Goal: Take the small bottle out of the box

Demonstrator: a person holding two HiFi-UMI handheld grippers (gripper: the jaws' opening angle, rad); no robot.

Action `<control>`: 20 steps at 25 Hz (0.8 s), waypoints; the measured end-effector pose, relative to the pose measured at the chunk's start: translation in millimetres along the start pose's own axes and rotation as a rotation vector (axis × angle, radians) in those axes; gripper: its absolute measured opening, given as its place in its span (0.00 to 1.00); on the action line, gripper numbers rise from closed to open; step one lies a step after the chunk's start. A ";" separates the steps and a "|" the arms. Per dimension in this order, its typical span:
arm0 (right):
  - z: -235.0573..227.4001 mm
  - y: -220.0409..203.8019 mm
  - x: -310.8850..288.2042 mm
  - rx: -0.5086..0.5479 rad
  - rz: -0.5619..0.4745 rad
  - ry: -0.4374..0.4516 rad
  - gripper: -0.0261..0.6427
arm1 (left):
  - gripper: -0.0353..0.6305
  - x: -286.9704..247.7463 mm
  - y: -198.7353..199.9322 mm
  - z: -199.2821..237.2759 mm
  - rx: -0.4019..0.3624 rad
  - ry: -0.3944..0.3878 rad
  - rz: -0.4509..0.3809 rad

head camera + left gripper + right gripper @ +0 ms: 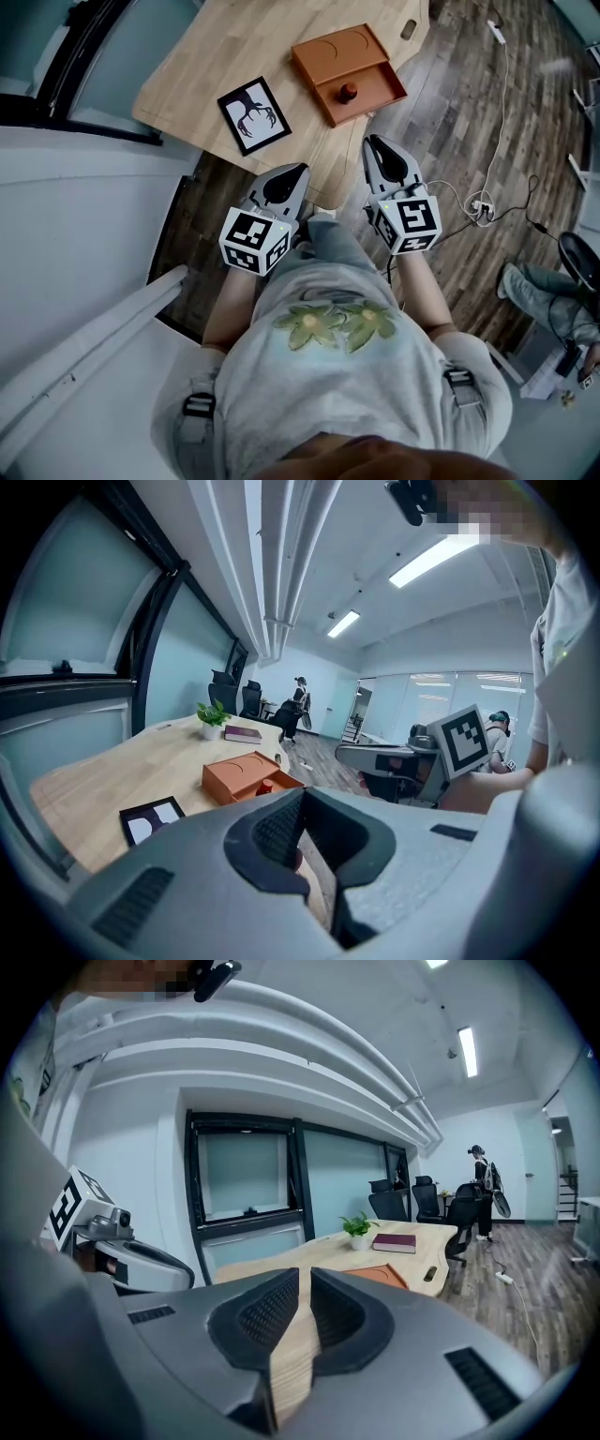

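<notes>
Small bottle (348,91): one, dark red cap, standing in the open tray of the single orange box (339,52) on the wooden table (206,56), well apart from both grippers. One black-framed picture (254,115) just beside the box shows a dark antler-like figure; no lettering can be made out. Left gripper (299,170) and right gripper (372,141) hang near the table's edge, jaws together, nothing between them. Each carries one black-and-white marker cube. One maroon book (395,1241), one potted plant (357,1229) at the far end.
</notes>
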State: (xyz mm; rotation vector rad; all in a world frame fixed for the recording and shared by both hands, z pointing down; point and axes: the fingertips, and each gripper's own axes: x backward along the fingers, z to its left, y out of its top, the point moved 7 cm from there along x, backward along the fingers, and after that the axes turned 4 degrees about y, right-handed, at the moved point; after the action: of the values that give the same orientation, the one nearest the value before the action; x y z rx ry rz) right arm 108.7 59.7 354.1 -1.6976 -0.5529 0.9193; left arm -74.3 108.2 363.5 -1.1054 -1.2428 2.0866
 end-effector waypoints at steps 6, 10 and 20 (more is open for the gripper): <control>-17.4 1.5 -16.9 0.002 0.015 0.010 0.06 | 0.06 -13.5 4.5 6.4 0.008 0.014 0.010; -27.7 0.1 -26.9 0.002 0.031 0.022 0.10 | 0.06 -22.7 6.9 9.0 0.023 0.028 0.012; -52.9 -9.3 -62.2 0.001 0.068 0.061 0.21 | 0.06 -49.7 8.1 23.5 0.058 0.070 0.002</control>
State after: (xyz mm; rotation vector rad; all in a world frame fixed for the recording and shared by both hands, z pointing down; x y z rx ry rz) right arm 114.9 -14.8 388.3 -1.7463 -0.4561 0.9135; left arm -65.4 56.7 382.5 -1.1443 -1.1415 2.0543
